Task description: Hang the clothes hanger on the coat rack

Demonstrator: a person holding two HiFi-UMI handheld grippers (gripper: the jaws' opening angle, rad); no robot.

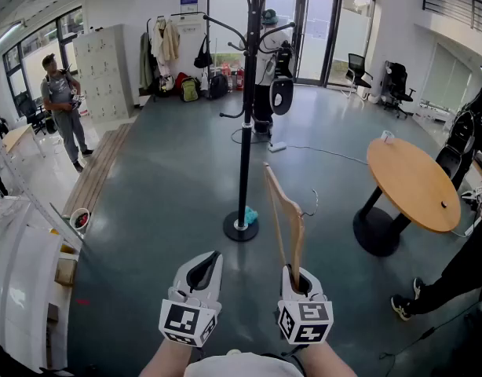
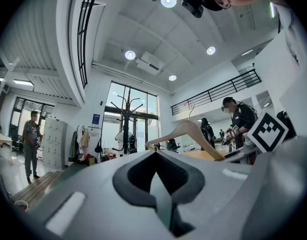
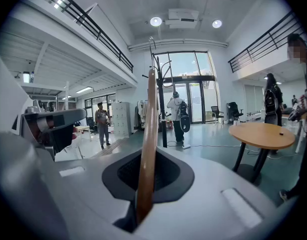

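A black coat rack (image 1: 248, 93) stands on the grey floor straight ahead, its round base (image 1: 240, 227) about a metre off. My right gripper (image 1: 301, 283) is shut on one end of a wooden clothes hanger (image 1: 283, 210), which rises upright and edge-on, its wire hook (image 1: 312, 205) pointing right. In the right gripper view the hanger (image 3: 149, 134) stands between the jaws of the right gripper (image 3: 142, 189), with the rack (image 3: 161, 106) behind it. My left gripper (image 1: 202, 269) is beside it, shut and empty. The left gripper view shows that gripper (image 2: 158, 184) closed, with the hanger (image 2: 191, 134) to the right and the rack (image 2: 126, 126) far off.
A round wooden table (image 1: 414, 182) on a black pedestal stands to the right. A seated person's leg and shoe (image 1: 429, 293) reach in at the lower right. Another person (image 1: 64, 108) stands far left near lockers (image 1: 104, 73). A cable (image 1: 319, 152) lies on the floor behind the rack.
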